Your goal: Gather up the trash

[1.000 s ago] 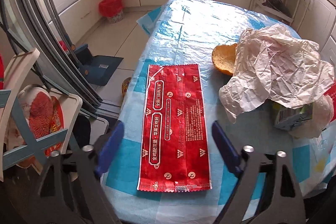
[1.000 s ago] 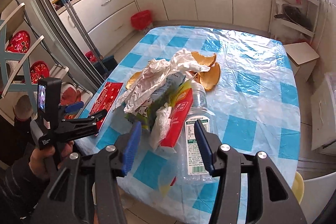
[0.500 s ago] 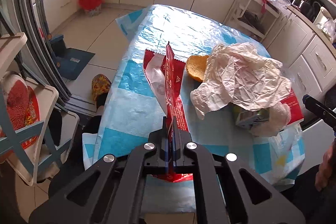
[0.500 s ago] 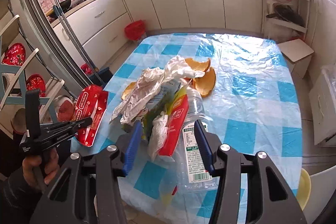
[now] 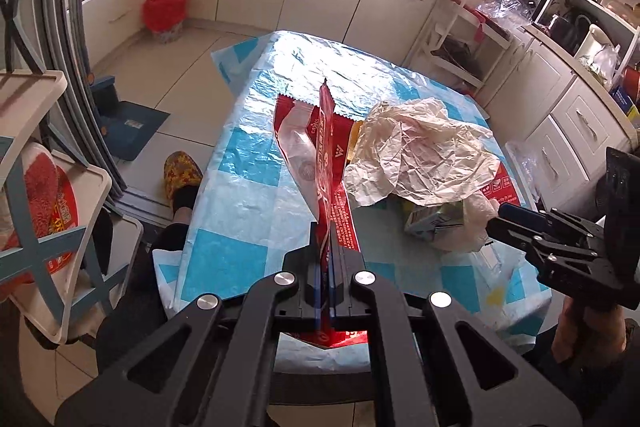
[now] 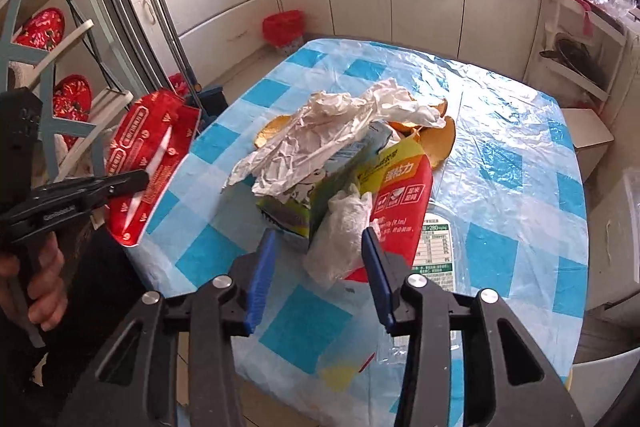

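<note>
Clamping red wrapper [image 5: 326,163] in left hand-held gripper [image 5: 325,259], lifted off surface [image 6: 500,163]; right hand-held gripper [image 6: 320,259] part-open, jaws just closing around white wad [image 6: 340,231], not pressing.

occluded: plastic bottle [image 6: 436,239] mostly under red-yellow pack [image 6: 404,187], only label shows | orange peels [image 6: 436,135] partly beneath crumpled paper [image 6: 332,135] | carton [image 5: 434,221] half buried in the pile | red wrapper [image 5: 332,163] near end behind left hand-held gripper [image 5: 325,291] | print on wrapper and label too small to read | surface [image 6: 500,155] near edge cut off by frame
</note>
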Motion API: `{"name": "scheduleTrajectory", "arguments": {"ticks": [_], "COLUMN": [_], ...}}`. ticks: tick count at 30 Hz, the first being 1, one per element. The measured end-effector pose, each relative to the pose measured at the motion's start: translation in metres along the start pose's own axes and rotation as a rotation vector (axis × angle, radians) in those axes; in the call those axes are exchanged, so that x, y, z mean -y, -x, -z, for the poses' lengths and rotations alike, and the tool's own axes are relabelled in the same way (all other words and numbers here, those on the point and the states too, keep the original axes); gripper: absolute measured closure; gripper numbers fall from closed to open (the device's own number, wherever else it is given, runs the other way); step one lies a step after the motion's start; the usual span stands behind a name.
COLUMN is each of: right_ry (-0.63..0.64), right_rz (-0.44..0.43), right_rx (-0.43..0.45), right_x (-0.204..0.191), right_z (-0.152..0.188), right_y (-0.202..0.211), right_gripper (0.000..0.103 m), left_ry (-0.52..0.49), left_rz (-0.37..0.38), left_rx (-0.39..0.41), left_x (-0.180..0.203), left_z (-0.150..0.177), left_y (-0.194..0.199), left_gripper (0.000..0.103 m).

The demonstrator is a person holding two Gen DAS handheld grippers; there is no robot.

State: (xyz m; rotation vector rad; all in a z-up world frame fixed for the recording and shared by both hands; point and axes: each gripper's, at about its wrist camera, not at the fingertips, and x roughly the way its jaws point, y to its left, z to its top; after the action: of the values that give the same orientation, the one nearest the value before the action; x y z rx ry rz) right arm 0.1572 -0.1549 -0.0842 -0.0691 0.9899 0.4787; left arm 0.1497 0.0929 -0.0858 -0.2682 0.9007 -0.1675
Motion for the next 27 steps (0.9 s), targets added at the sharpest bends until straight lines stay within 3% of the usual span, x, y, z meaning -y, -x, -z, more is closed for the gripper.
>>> {"name": "scheduleTrajectory", "arguments": {"ticks": [2, 6, 11, 12, 13, 14, 27], "right_ry": [0.009, 0.016, 0.127, 0.136, 0.132, 0.12, -0.067], "right_rz": [0.021, 0.067, 0.116, 0.111, 0.1, 0.083, -0.061], "right_rx": [-0.007, 0.014, -0.057, -0.071, -0.079, -0.081, 0.086], "right_x": [0.0, 0.004, -0.004, -0.003, -0.002, 0.0, 0.01], "right_z": [-0.001, -0.004, -0.004, -0.004, -0.003, -0.002, 0.011], "right_y": [-0.003, 0.0, -0.022, -0.027, -0.03, -0.03, 0.041], "right_gripper": [0.071, 0.071, 0.07, 0.072, 0.09, 0.097, 0.099], "left_ry": [0.003, 0.008, 0.007, 0.008, 0.008, 0.009, -0.021], "left_rz": [0.001, 0.006, 0.015, 0.015, 0.015, 0.015, 0.054], "left_rx": [0.002, 0.001, -0.001, 0.0, 0.001, 0.002, 0.034], "left_x": [-0.001, -0.003, -0.002, -0.002, -0.003, -0.003, 0.012], "left_z": [0.001, 0.001, 0.002, 0.002, 0.002, 0.002, 0.001], "left_y": [0.001, 0.001, -0.001, -0.001, 0.0, 0.001, 0.019], "left_gripper": [0.101, 0.101, 0.101, 0.101, 0.101, 0.101, 0.101]}}
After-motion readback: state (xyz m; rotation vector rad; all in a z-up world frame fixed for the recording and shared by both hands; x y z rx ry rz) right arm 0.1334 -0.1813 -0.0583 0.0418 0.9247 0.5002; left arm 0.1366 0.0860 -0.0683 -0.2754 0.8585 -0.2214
